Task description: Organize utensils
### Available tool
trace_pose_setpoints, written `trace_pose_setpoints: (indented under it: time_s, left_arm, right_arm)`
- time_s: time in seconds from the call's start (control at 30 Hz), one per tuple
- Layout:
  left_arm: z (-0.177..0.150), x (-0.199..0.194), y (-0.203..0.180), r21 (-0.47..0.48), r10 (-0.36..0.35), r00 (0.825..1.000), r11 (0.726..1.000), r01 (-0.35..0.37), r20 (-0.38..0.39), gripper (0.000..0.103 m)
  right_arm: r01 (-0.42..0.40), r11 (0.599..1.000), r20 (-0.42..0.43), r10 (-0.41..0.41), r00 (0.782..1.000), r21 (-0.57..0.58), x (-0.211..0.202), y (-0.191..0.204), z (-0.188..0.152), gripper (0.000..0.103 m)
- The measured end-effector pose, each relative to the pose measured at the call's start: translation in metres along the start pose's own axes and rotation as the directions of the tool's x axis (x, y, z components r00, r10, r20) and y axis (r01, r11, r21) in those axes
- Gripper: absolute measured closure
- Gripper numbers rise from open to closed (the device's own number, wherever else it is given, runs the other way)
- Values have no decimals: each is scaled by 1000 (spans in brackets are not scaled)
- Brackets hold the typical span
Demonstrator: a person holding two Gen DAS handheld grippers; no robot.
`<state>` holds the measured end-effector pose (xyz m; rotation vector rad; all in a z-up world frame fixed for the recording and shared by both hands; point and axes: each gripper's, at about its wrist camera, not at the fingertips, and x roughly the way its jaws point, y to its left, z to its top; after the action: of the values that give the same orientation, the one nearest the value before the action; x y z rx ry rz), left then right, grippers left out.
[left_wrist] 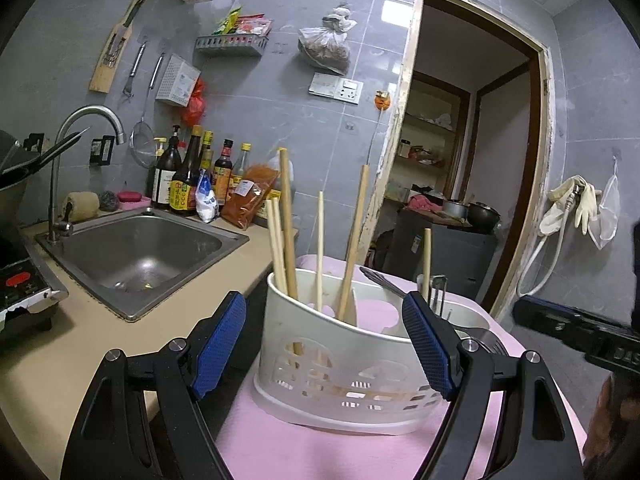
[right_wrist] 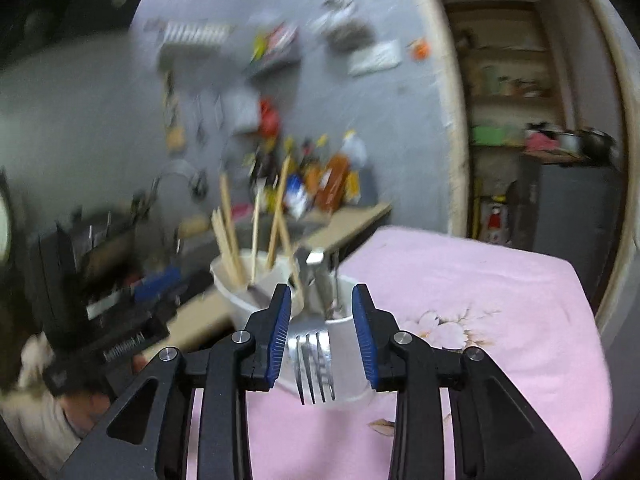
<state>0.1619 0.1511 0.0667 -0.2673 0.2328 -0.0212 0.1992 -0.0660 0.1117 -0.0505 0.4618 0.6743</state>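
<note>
A white slotted utensil holder [left_wrist: 340,368] stands on a pink cloth [left_wrist: 304,452]. Several wooden chopsticks [left_wrist: 286,216] lean in its left compartment, and a dark spatula [left_wrist: 380,280] and metal pieces [left_wrist: 438,292] stand in the right one. My left gripper [left_wrist: 324,300] is open wide, its blue pads either side of the holder's near wall with a gap showing at the left pad. In the blurred right wrist view a metal fork [right_wrist: 314,364] rests with its handle in the holder [right_wrist: 344,344] and its tines towards the camera. My right gripper [right_wrist: 322,292] is open around the fork, pads clear of it.
A steel sink [left_wrist: 140,256] with a faucet [left_wrist: 92,120] sits to the left of the cloth. Sauce bottles [left_wrist: 188,176] line the wall behind it. A cooker [left_wrist: 20,292] is at the far left, and a doorway [left_wrist: 472,160] opens behind the holder.
</note>
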Motion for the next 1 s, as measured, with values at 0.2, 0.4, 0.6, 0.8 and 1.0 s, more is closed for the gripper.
trace_pose_setpoints:
  time_s: [0.2,0.4,0.6,0.8,1.0]
  left_arm:
    - [1,1,8,-19,-3,1000,1000,3,-7,27]
    - [2,1,12,-27,-1,1000,1000,1,-13,27]
    - [-2,-1,12,5,20,999,1000,-20,-30,27]
    - [-3,-3,5,75,50,998,996,-48,-24,27]
    - [-5,-2,5,72,50,998,996,-48,-22,27]
  right_arm:
    - [-86,994,-266,64,962,-72,42,-4,25,81]
    - [-154,981,-427,89,900,-120,76,4,37,87]
    - [-163,968,-532,37,846,-192,102,18,35,93]
    - [-116,969,-475,-1,880,-218,96,17,36,100]
    - [-125,983,-233,90,968,-138,49,7,46,100]
